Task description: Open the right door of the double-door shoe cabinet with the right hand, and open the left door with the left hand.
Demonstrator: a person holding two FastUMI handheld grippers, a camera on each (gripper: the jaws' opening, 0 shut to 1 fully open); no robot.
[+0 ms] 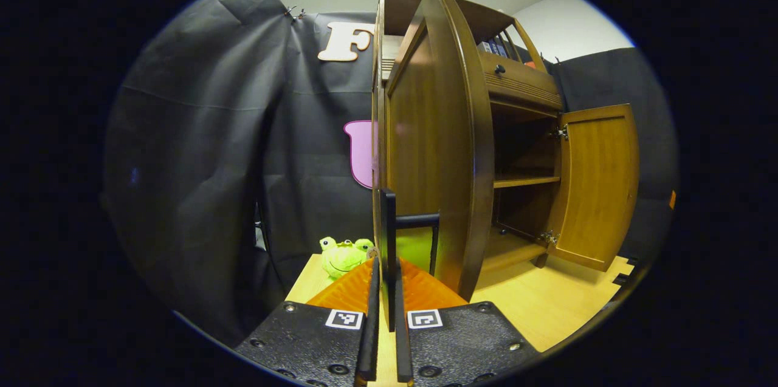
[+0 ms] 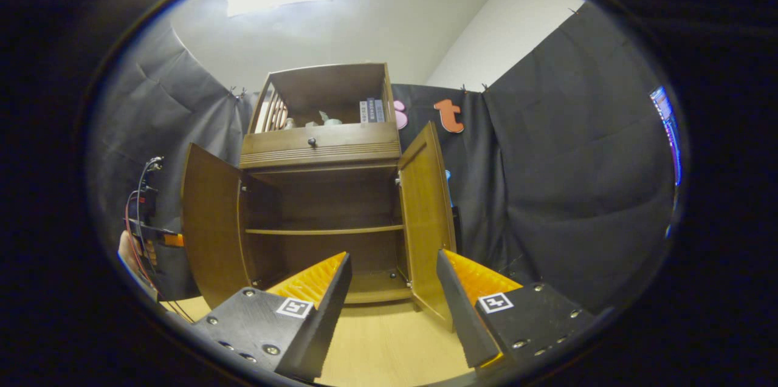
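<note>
The brown wooden shoe cabinet (image 2: 319,150) stands with both doors swung out, showing one inner shelf (image 2: 322,231). In the left gripper view I see the left door (image 1: 444,150) edge-on, close in front. My left gripper (image 1: 387,265) is shut on that door's black bar handle (image 1: 389,223). The right door (image 1: 598,186) hangs open farther off. In the right gripper view my right gripper (image 2: 394,256) is open, nothing between its fingers, a short way back from the right door (image 2: 425,223). The left door (image 2: 209,229) is open too, with the left gripper and a hand (image 2: 124,250) beside it.
A green frog plush (image 1: 343,255) lies on the light wooden floor (image 1: 547,308) left of the cabinet. A drawer with a dark knob (image 2: 312,142) sits above the doors, and books (image 2: 371,110) stand on the top shelf. Black cloth walls close in behind and on both sides.
</note>
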